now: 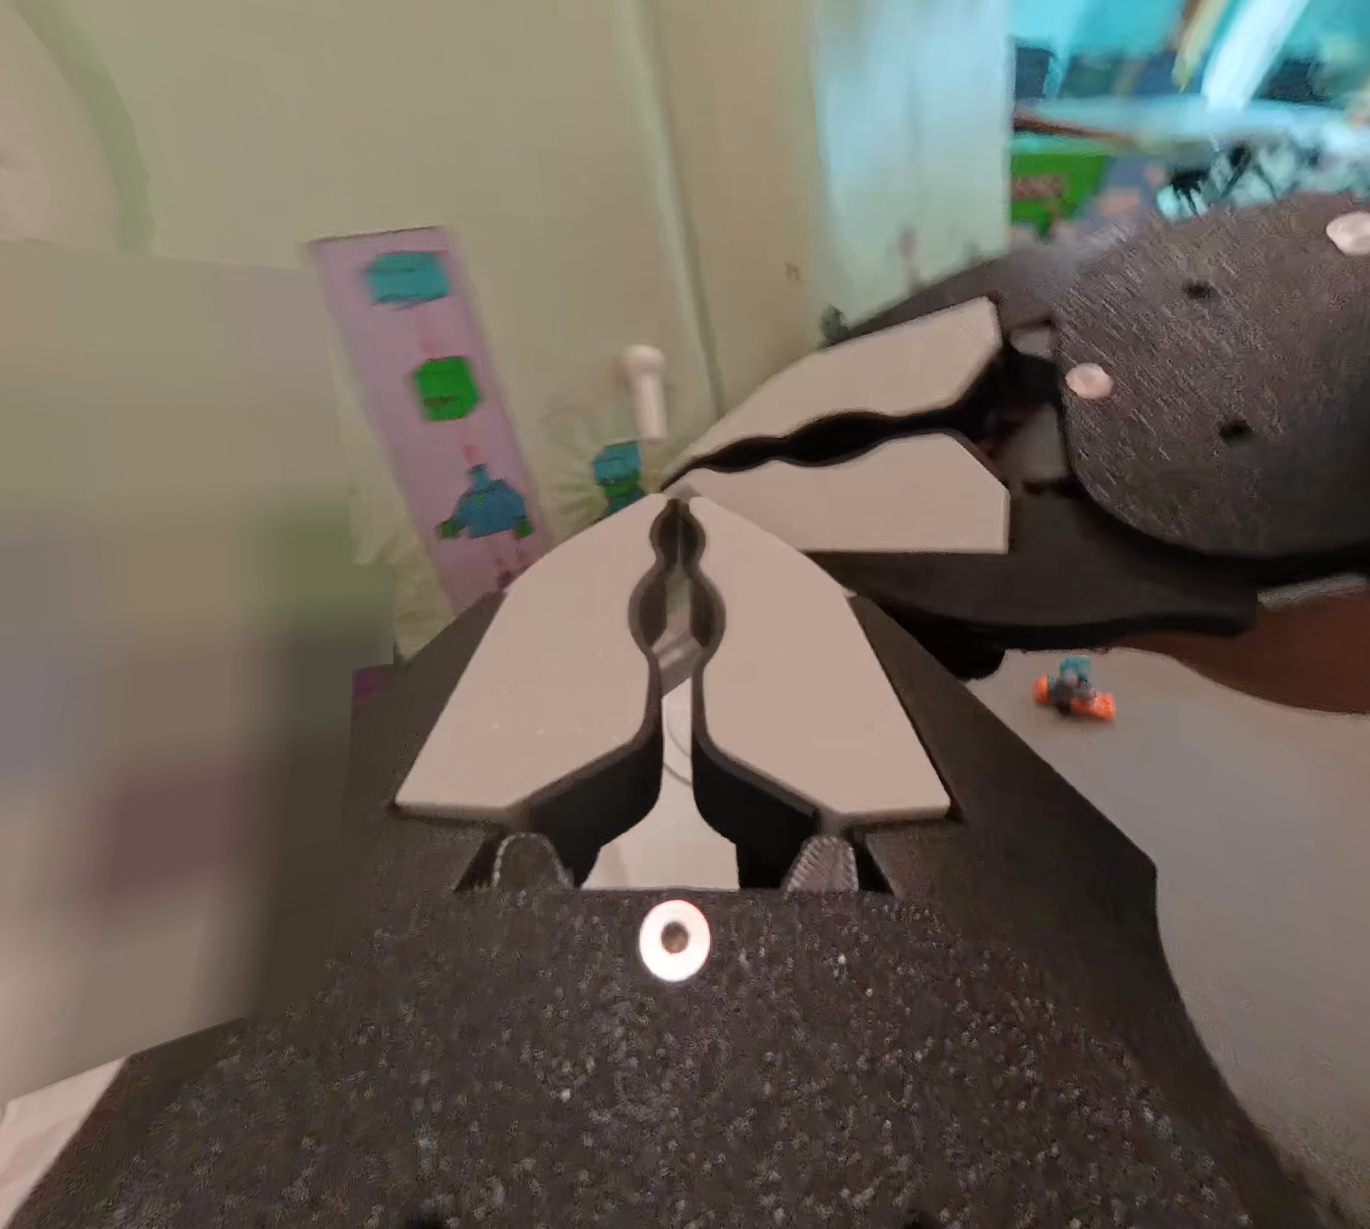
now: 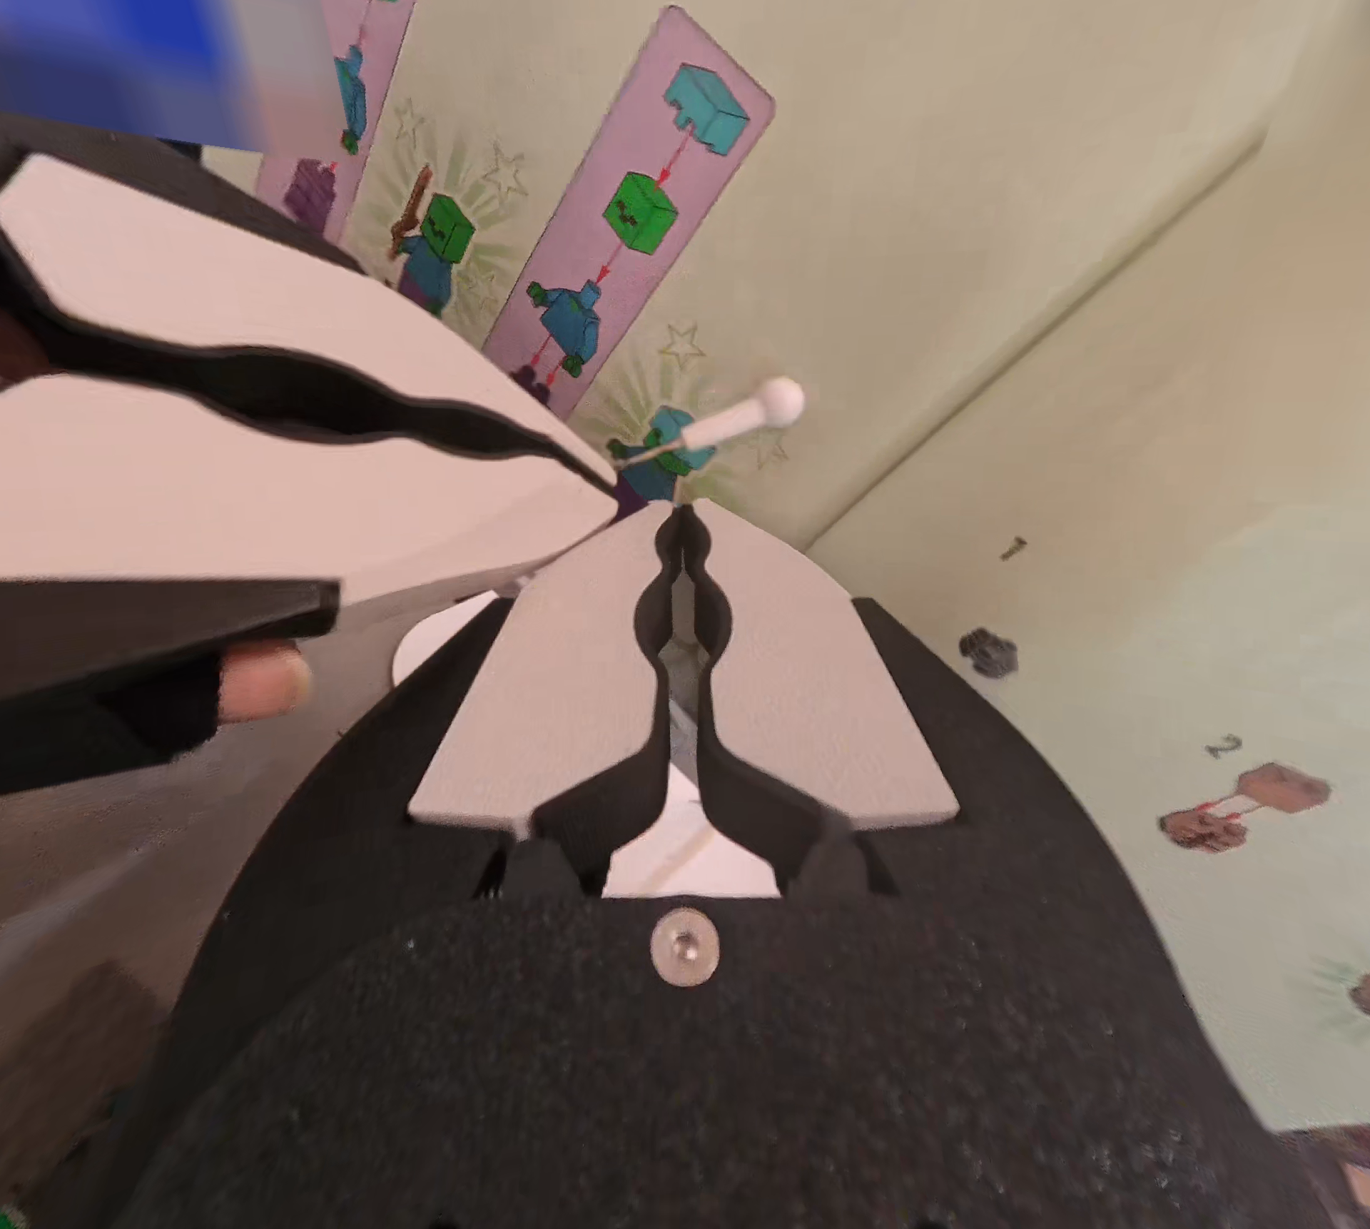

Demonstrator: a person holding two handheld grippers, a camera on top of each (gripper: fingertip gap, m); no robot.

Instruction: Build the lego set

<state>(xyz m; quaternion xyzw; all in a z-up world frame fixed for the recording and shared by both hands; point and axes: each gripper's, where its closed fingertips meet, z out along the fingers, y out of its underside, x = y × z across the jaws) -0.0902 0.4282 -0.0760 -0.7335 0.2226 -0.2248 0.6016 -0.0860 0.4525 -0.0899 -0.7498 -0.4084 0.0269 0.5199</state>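
My left gripper [image 1: 676, 505] and right gripper [image 2: 682, 508] are both shut, and their tips meet almost at right angles. The right gripper [image 1: 671, 474] reaches in from the right in the left wrist view. The left gripper [image 2: 615, 489] reaches in from the left in the right wrist view. A small white pin with a ball end [image 2: 745, 424] sticks out just beyond the tips, also in the left wrist view [image 1: 645, 389]. Thin clear edges run from both tips to it, like a small clear bag pinched between them.
The pale green instruction booklet [image 2: 964, 155] with pink step strips [image 2: 630, 207] lies open behind the grippers. A small orange and teal Lego build [image 1: 1075, 696] sits on the table at right. A dark loose piece [image 2: 986, 652] lies on the booklet. A person's fingertip [image 2: 259, 682] shows under the left gripper. My two grippers' fingertips are within a few centimetres of each other.
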